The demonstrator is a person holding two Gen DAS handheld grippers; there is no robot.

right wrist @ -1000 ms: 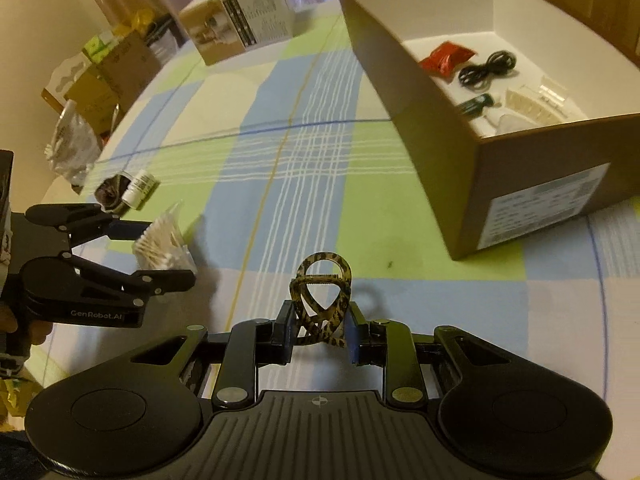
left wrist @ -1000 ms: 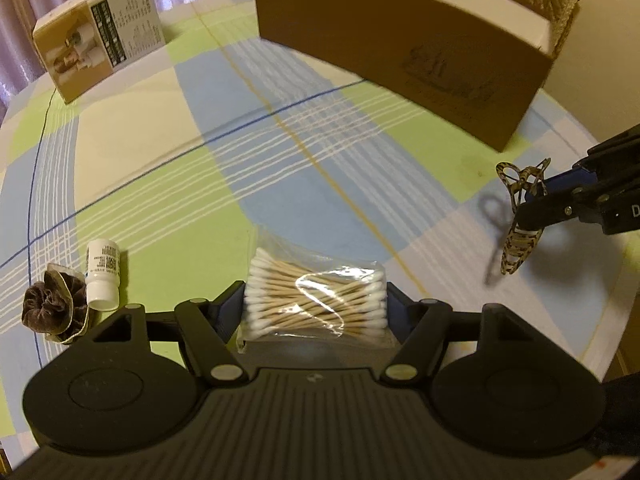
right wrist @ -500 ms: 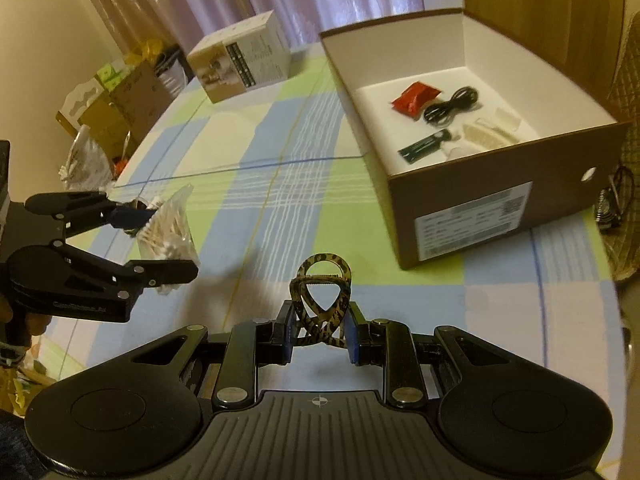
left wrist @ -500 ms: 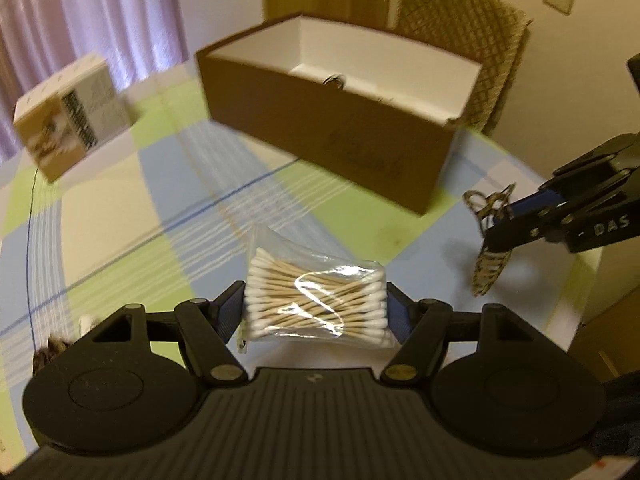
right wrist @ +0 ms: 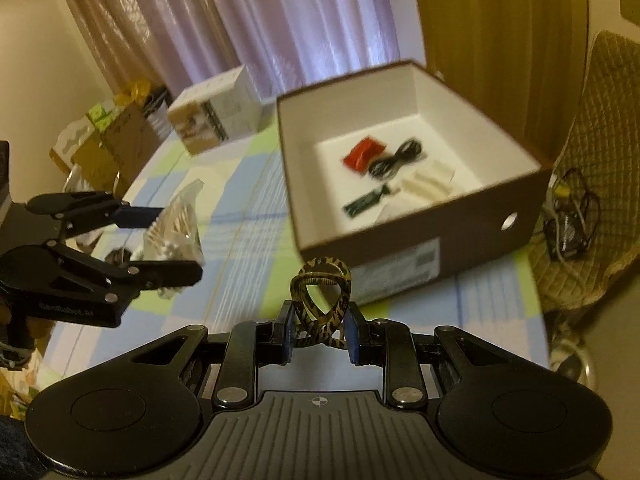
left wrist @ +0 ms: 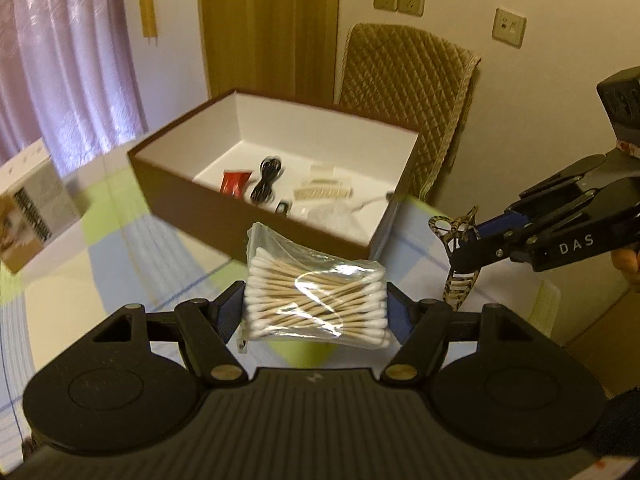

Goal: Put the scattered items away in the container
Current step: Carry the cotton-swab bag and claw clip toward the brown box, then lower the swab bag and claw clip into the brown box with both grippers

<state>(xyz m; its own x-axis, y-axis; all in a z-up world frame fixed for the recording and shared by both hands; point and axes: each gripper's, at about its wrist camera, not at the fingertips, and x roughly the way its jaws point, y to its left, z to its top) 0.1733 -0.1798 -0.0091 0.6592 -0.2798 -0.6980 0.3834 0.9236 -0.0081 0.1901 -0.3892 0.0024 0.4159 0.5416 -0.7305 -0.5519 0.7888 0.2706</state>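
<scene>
A bag of cotton swabs [left wrist: 316, 296] is squeezed between the left gripper [left wrist: 316, 308] jaws, and a spotted hair clip [right wrist: 320, 300] between the right gripper [right wrist: 320, 334] jaws. Both are held up above the surface [right wrist: 256, 248]. The carrying step seems to be under way; next, each thing should be moved over the open box [right wrist: 416, 240] at 12 o'clock and let go inside.

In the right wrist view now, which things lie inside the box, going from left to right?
Inside the brown box: green stick-shaped item → red packet → black cable → cream-coloured pieces.
</scene>
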